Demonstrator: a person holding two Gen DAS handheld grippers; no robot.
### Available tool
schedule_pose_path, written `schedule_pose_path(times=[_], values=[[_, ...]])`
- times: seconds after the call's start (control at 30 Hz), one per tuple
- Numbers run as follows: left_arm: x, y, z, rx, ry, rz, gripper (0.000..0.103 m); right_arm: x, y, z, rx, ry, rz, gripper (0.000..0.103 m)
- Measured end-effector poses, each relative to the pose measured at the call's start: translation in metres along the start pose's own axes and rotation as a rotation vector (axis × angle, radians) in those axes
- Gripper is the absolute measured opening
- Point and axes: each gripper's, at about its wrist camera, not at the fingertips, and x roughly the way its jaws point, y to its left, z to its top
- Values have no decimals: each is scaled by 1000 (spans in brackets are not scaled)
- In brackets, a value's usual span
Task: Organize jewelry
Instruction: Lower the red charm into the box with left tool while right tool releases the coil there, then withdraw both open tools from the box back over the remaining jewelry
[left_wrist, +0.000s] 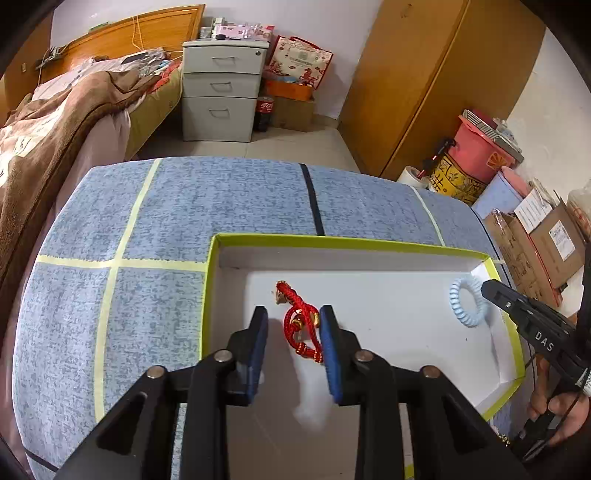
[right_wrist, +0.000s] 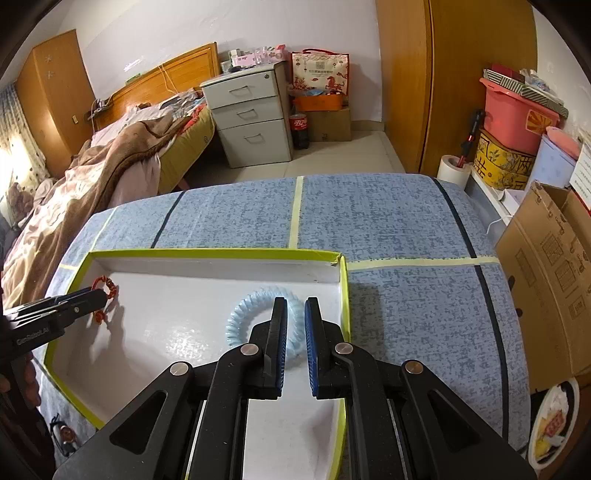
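Note:
A white box with a green rim (left_wrist: 332, 242) (right_wrist: 207, 253) lies on the blue table. A red cord bracelet with gold beads (left_wrist: 300, 325) lies on the box floor. My left gripper (left_wrist: 293, 314) is open, with its blue pads on either side of the bracelet; it enters the right wrist view from the left (right_wrist: 99, 295). A light blue spiral hair tie (left_wrist: 468, 303) (right_wrist: 251, 306) lies by the box's right wall. My right gripper (right_wrist: 295, 302) is open a little, just above the hair tie's right side, and holds nothing.
The table has a blue patterned cover (left_wrist: 221, 199) with yellow and black tape lines. A bed (left_wrist: 55, 122) is to the left, a grey drawer unit (left_wrist: 221, 88) behind, a wardrobe (left_wrist: 424, 74) and cardboard boxes (right_wrist: 546, 266) to the right.

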Motion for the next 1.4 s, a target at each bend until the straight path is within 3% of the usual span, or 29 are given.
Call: schedule_pose_path(times=[0.27,0.37,0.43,0.47,0.73,0.83,1.07,1.4], values=[[0,-3,3,-2,0,-1,41,0,0,-2,-3,1,-15,11],[-2,-2,3,-3,-2,-5,45,-3,0,-4,2,-5,0,20],[-7,-4,2,3,-13,-2,50,-7,1,-5,-3,-12,9,36],[-11,-4,1,6,-16,-6,51,-10,1,-6,-3,-19,13,38],[-48,0,-16,-13,-74,-25,55,-37,3,-14,2,-58,41,38],[-64,3,-25,-13,-97,6,55,-50,5,-20,-3,-75,49,39],[-94,11,-52,-15,-133,45,55,-82,7,-45,-23,-105,60,42],[-120,19,-102,-14,-141,45,55,-116,0,-86,-29,-111,77,44]])
